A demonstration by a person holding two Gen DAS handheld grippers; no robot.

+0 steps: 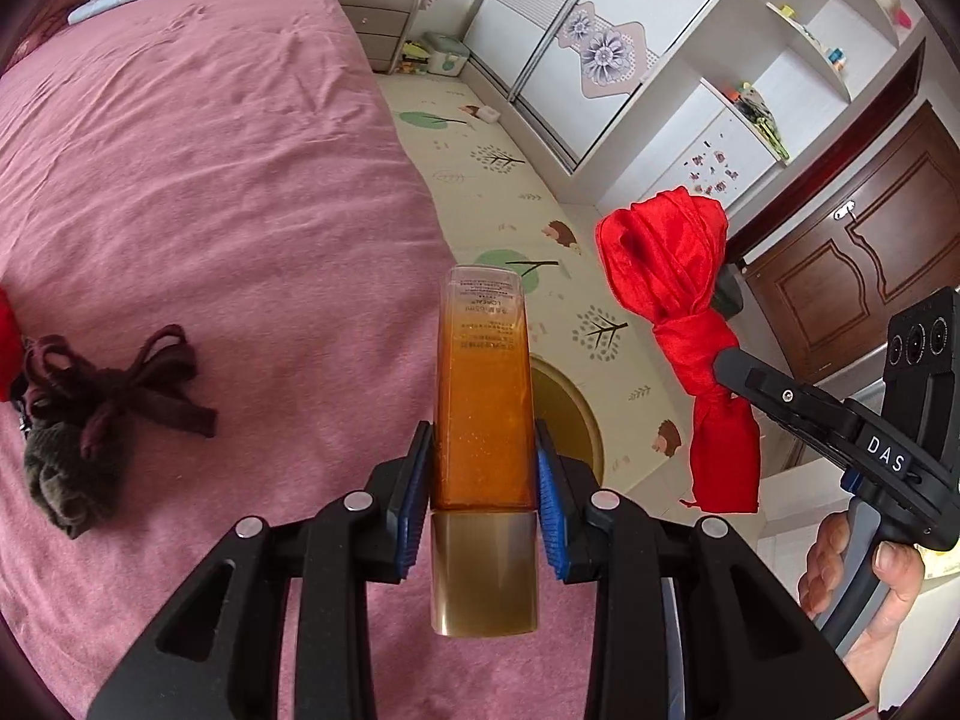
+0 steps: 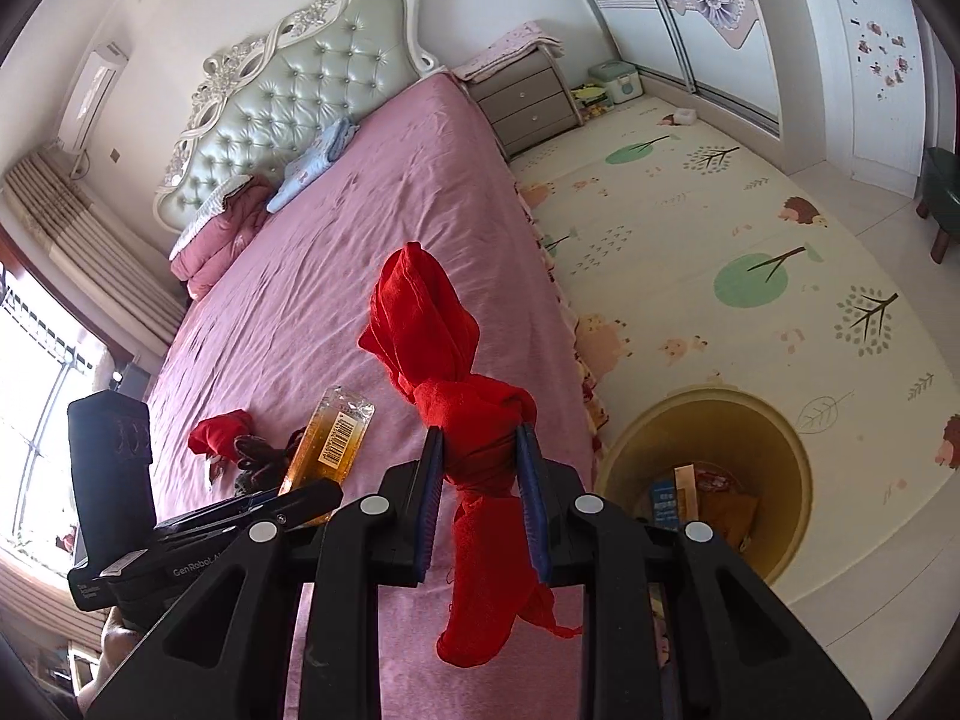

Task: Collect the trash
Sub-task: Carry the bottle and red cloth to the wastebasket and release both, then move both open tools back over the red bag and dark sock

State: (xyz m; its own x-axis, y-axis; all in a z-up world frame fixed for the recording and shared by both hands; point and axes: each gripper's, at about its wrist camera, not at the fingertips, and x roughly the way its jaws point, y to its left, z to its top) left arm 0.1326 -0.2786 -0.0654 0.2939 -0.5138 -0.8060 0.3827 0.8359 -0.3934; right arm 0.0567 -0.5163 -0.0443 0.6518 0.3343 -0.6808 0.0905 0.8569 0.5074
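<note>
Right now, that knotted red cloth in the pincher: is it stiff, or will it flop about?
Probably floppy: the red cloth droops below the right gripper and bunches loosely above its knot. It looks light and thin. The knot gives the pads something bulky to pinch, so slipping seems unlikely, though the loose tail may swing or snag.

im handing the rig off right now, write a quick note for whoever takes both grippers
Left gripper: shut on an amber bottle with a gold cap, held over the pink bed.
Right gripper: shut on a knotted red cloth, gripped at the knot, ends hanging free.
Yellow bin: on the play mat beside the bed, already holding some packaging.
Done: both items lifted off the bed.
Left: drop the bottle and cloth into the bin, then go back for the dark maroon bow and dark cloth bundle and a second red cloth lying on the bed.
</note>
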